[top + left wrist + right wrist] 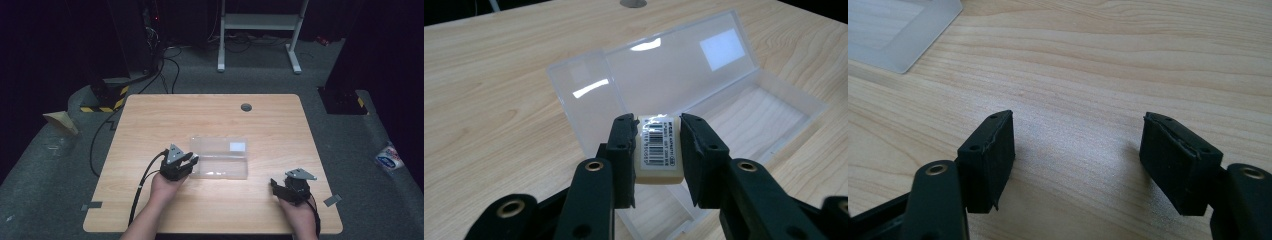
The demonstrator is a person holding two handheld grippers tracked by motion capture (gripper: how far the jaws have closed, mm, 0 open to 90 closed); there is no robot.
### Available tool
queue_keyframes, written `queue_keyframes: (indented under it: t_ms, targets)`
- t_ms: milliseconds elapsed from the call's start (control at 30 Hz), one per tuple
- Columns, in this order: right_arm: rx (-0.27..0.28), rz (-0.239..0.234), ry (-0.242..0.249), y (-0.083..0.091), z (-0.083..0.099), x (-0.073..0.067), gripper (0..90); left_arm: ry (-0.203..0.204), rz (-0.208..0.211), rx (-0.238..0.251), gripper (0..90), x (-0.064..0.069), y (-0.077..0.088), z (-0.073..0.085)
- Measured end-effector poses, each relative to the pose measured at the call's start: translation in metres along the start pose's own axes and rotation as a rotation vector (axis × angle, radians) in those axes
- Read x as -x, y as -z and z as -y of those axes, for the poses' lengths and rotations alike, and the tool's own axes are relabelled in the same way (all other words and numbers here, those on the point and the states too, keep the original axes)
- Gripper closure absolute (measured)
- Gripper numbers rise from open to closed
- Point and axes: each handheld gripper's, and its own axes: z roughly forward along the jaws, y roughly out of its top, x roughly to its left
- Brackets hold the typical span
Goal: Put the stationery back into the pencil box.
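A clear plastic case [220,158] lies open in the middle of the wooden table [150,115], its lid [664,70] flat behind the tray [759,115]. My left gripper [189,161] is at the case's left end, shut on a white eraser [659,150] with a barcode label. In the left gripper view the eraser hangs over the tray's near left corner. My right gripper [278,186] rests low at the table's front right, its jaws open with bare wood between them [1078,150]. A corner of the case [903,30] shows at the upper left of the right gripper view.
A round grey grommet [246,107] sits near the table's far edge. Cables [145,180] trail from the left gripper over the front edge. On the floor beyond stand a white frame [260,30] and a yellow-black striped block [107,97].
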Motion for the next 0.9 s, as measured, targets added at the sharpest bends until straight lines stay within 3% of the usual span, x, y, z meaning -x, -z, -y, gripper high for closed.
queue_keyframes:
  t_ms: [333,900]
  targets:
    - [0.001,0.0,0.003,0.0,0.0,0.0,29.7,-0.013,-0.026,-0.045,67.9,0.001,-0.01,0.01]
    - [0.0,-0.002,0.002,0.0,0.0,0.0,29.8,-0.078,-0.087,-0.099,67.8,0.007,-0.022,0.016]
